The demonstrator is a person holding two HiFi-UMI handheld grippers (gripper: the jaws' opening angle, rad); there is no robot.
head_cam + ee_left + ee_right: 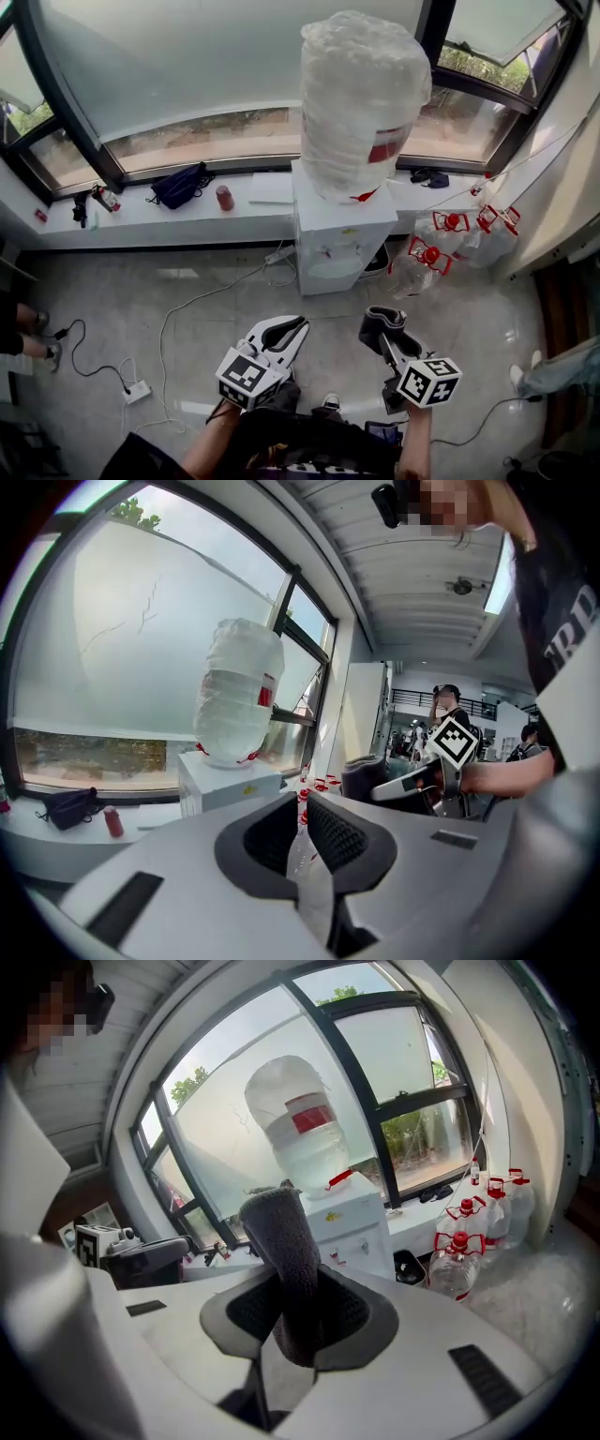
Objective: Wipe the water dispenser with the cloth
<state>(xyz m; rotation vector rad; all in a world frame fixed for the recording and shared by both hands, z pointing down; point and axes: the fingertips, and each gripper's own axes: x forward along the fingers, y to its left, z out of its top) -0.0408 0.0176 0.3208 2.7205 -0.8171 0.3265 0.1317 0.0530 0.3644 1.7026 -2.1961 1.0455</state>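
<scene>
The white water dispenser [339, 234] stands against the window sill, carrying a large plastic-wrapped bottle [361, 94]. It also shows in the left gripper view, dispenser [225, 785] under bottle [234, 691], and in the right gripper view as dispenser [361, 1222]. My right gripper [382, 333] is shut on a dark grey cloth [382, 321], held in the air well short of the dispenser. The cloth [286, 1241] sticks up in a roll from the right gripper [298, 1312]. My left gripper [298, 326] hovers beside it. The left gripper [302, 832] has its pads almost together with nothing between them.
Clear water jugs with red caps [450, 244] stand on the floor right of the dispenser. On the sill lie a black bag [180, 185] and a red can [225, 198]. A power strip [137, 391] with cables lies on the floor at left. A person's leg [553, 370] shows at right.
</scene>
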